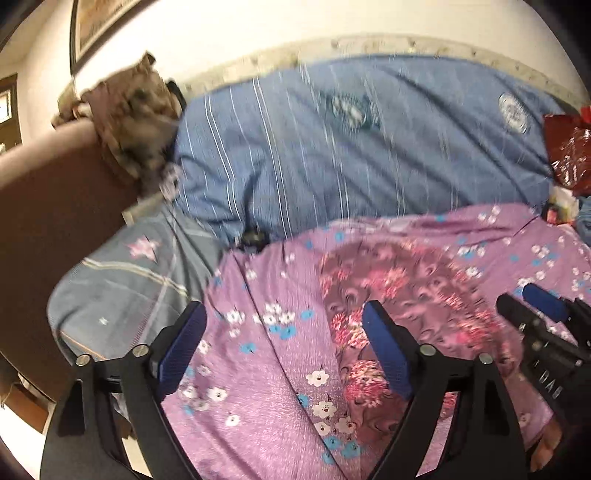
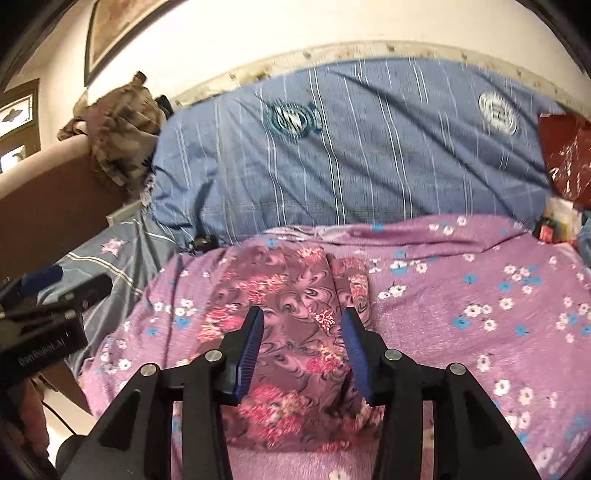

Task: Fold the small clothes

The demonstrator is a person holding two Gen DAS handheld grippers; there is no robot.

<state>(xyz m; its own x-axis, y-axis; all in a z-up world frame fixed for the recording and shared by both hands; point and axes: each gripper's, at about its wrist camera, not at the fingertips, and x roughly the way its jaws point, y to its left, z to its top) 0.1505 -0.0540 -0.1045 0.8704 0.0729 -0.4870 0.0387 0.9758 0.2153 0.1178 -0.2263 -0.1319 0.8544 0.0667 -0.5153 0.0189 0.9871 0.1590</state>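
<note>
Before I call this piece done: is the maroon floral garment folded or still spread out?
Folded. In the right wrist view the maroon floral garment lies as a compact rectangle on the purple bedspread, with a layered edge along its right side.

Home bedroom: bed with floral purple sheet point(image 2: 461, 266), blue striped pillow point(image 2: 351, 155), framed picture point(image 2: 110, 33).

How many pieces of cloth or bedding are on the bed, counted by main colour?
Purple sheet with small flowers: 1
Maroon floral garment, folded: 1
Blue striped pillow: 1
Grey-blue sheet with a star print: 1
Brown mottled cloth on the headboard corner: 1
Total: 5
</note>
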